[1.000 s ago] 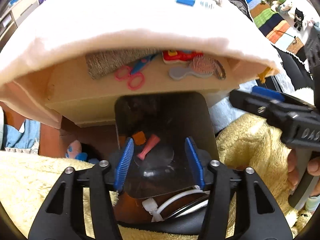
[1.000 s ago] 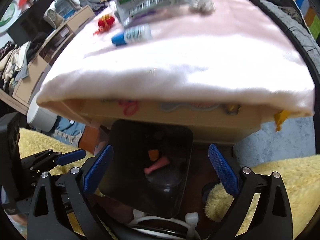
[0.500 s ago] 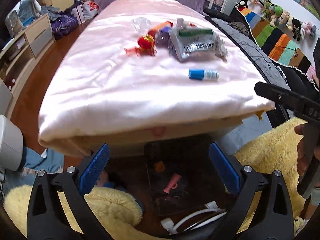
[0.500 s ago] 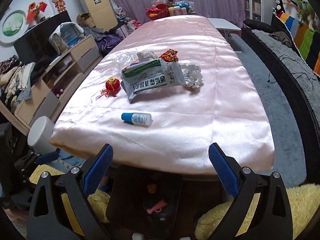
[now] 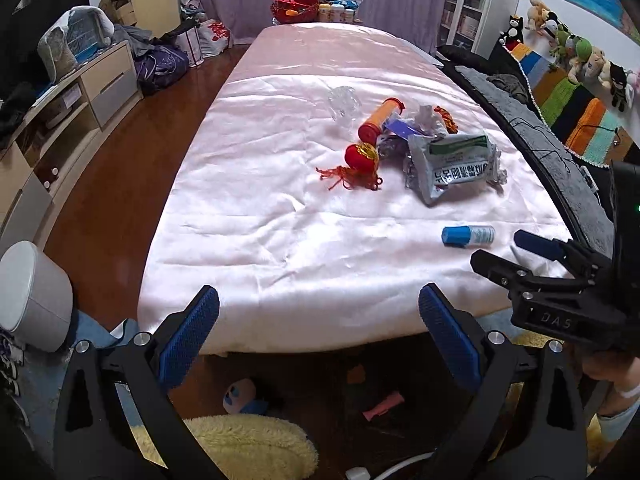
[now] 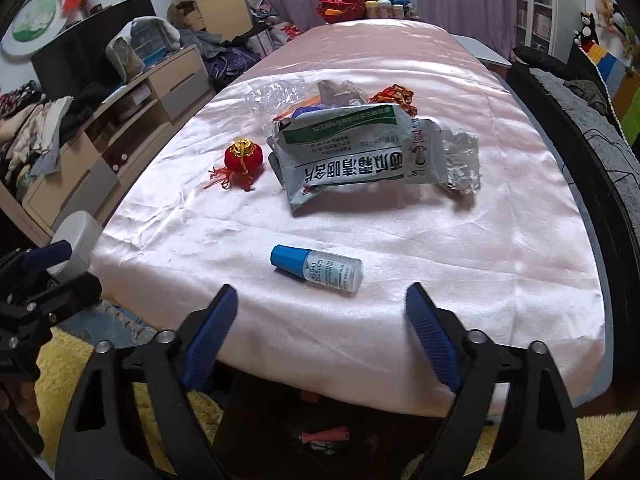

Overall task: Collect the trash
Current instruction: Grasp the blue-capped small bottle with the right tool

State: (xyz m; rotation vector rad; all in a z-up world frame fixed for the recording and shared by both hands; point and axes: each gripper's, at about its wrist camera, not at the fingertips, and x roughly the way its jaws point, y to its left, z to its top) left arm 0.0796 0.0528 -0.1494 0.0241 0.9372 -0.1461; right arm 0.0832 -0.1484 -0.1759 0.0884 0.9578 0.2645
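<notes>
Just 1 dropper btl [image 6: 317,267], 1 foil pouch [image 6: 352,152], 1 red lantern [image 6: 243,156].

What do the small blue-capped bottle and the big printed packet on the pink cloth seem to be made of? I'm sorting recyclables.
Small bottle: probably plastic, with a translucent, slightly glossy body, a printed label and an opaque blue faceted cap. Printed packet: likely foil-lined plastic film, since it shows sharp creases and a silvery, shiny torn edge. Neither can be confirmed by look alone.
</notes>
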